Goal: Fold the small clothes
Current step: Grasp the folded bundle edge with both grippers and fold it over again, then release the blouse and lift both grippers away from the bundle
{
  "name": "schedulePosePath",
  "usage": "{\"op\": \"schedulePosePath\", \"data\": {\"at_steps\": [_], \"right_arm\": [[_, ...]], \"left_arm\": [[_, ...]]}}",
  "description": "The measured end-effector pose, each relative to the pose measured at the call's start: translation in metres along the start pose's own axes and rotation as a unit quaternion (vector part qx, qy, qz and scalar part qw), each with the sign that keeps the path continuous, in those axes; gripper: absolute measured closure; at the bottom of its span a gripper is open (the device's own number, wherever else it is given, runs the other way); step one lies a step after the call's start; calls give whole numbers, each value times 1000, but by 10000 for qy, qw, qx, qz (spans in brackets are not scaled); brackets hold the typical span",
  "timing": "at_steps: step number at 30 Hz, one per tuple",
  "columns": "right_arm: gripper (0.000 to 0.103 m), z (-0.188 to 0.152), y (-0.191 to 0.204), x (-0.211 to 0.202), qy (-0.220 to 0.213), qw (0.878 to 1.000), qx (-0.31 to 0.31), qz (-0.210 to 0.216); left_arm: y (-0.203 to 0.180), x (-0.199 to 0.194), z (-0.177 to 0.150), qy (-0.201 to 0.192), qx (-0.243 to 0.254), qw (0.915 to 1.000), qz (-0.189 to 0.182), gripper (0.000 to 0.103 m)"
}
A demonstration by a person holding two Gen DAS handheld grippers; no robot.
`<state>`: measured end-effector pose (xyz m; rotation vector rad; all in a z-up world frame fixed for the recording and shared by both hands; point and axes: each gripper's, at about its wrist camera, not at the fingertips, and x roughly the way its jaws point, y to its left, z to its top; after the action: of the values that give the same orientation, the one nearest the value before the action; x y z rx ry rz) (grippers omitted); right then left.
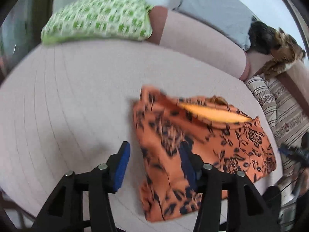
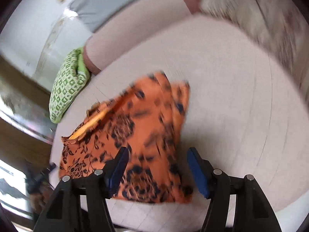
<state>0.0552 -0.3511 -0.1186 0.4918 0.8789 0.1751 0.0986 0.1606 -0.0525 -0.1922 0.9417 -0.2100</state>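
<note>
Hovering nearest each lens, black-armed tongs with blue pads. Left tongs (image 1: 154, 161): jaws standing apart, nothing pinched; the left pad (image 1: 121, 167) over bare bedcover, the right pad in front of the garment's left portion, contact not discernible through blur. Right tongs (image 2: 157, 169): jaws likewise apart, nothing clamped; the garment's lower portion showing in the gap, pads clear of it as far as can be told.

Item, orange garment (image 1: 202, 135) with dark floral print: lying on the pale pink bed (image 1: 67, 96), partly folded, a plain yellow-orange inner face (image 1: 212, 114) exposed along its far edge. Seen from the right wrist, the same garment (image 2: 135, 135) lies just beyond the tongs; its far end is blurred.

Item, green-and-white patterned pillow (image 1: 96, 17): at the far edge of the bed, well apart from the garment.

Item, grey pillow (image 1: 212, 9): beside the green one, against the wall.

Item, striped beige bedding (image 1: 280, 116): at the right, beyond the mattress edge.

Item, dark brown furry heap (image 1: 274, 44): at far right, identity unclear.
</note>
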Motion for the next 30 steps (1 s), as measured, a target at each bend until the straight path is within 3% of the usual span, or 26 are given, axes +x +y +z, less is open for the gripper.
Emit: {"op": "schedulePosePath", "data": {"at_steps": [4,8,11,13,14,15,16,18,21,23,25,26,28,30], "right_arm": [[36,27,16,21,42,9972,-742,-129],[36,57,37,88,301,9886,-1318,-659],[37,72,26,120,636,9869,-1239,-809],[55,74,20,132,814,9866,-1126,-855],[85,75,18,133,830,9874,-1049,-850],[92,77,17,128,733,9894,-935,-834],[96,78,18,123,657,9905,-905,-802],[97,79,27,102,385,9918,-921,-798],[97,80,32,69,-35,9928,-804,-883],[91,77,19,80,57,9910,-662,-1160],[91,66,0,111,707,9890,-528,-1189],[91,59,-7,112,706,9899,-414,-1154],[91,56,-12,97,467,9942,-186,-950],[86,53,-16,78,317,9970,-8,-706]], "left_arm": [[-7,30,19,147,418,9990,55,46],[-9,68,37,305,666,9969,280,46],[-5,86,47,388,592,9972,231,46],[-3,96,48,416,594,9971,239,46],[-3,101,50,436,619,9968,271,46],[-4,106,52,452,640,9965,289,48],[-5,110,55,444,652,9964,304,68],[-6,112,62,362,626,9962,477,92],[-4,112,72,259,337,9978,506,92],[-3,124,72,453,287,9972,525,92],[-2,125,68,467,193,9970,594,86],[-1,118,67,395,128,9977,540,81],[-1,94,62,198,119,9990,377,51],[-3,64,54,-114,263,9988,391,40]]}}
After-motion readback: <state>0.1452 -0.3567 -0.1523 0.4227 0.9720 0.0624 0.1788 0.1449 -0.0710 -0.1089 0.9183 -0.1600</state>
